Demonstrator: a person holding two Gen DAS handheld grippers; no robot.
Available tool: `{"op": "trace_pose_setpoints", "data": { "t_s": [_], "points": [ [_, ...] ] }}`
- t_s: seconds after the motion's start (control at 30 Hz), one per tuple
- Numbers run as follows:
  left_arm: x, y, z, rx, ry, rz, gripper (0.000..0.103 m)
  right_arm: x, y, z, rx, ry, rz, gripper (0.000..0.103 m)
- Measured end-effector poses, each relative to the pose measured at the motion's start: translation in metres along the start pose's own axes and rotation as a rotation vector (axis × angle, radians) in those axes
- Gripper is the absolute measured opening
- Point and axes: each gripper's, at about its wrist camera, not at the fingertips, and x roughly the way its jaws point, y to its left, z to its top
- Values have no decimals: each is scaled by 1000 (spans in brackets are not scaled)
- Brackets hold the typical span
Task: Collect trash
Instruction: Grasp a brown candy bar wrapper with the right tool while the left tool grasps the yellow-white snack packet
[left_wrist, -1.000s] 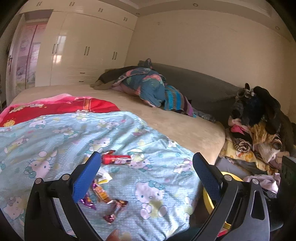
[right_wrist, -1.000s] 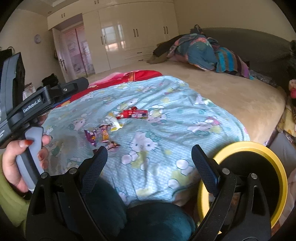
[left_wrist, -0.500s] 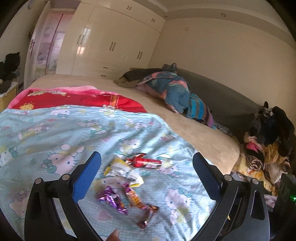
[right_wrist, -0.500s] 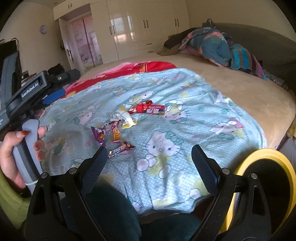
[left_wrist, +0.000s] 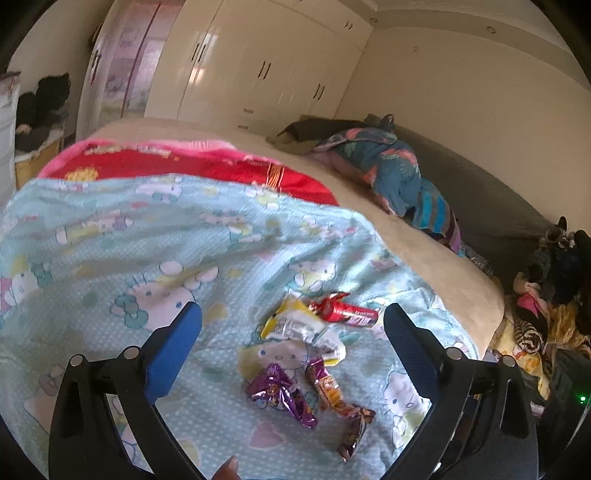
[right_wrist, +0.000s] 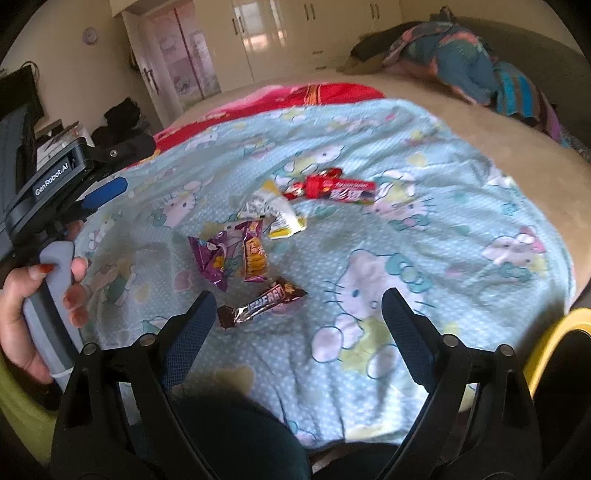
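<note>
Both grippers hang over the bed, the left gripper (left_wrist: 291, 332) and right gripper (right_wrist: 298, 314) with fingers spread wide, holding nothing. Five wrappers (right_wrist: 255, 243) lie clustered on the blue blanket (right_wrist: 424, 155).

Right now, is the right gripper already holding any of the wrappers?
No. The right gripper is open and empty, and the brown energy bar wrapper lies on the blanket ahead of its left finger.

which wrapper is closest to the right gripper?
The brown bar wrapper, the one with white lettering. It lies just ahead of the right gripper, by its left finger; the purple, orange, yellow-white and red wrappers lie farther up the blanket.
</note>
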Motion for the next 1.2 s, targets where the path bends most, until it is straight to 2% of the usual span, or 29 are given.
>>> {"op": "trace_pose_setpoints", "data": {
  "t_s": [0.1, 0.17, 0.4, 0.6, 0.67, 0.77, 0.9, 1.0, 1.07, 1.2],
  "points": [
    [13, 3, -4, -27, 39, -17, 93, 15, 3, 3, -12, 38, 13, 80],
    [23, 3, -5, -42, 63, -31, 82, 26, 5, 5, -12, 66, 32, 76],
    [62, 4, -7, -103, 177, -68, 61, 59, 5, 10, 4, 162, 80, 64],
    [95, -2, -14, -129, 261, -88, 61, 78, 6, 7, 9, 235, 111, 50],
    [104, -5, -16, -135, 280, -95, 61, 84, 4, 5, 15, 262, 113, 43],
    [116, -9, -17, -141, 305, -104, 61, 92, -2, 2, 43, 281, 125, 40],
    [131, -13, -19, -145, 337, -100, 61, 91, -9, -2, 56, 266, 138, 34],
    [144, -13, -21, -162, 361, -91, 61, 83, -17, -7, 70, 241, 145, 24],
    [151, -13, -22, -174, 378, -84, 61, 79, -20, -9, 73, 227, 142, 8],
    [166, -11, -25, -206, 405, -70, 61, 71, -23, -15, 59, 201, 133, 9]
  ]
}}
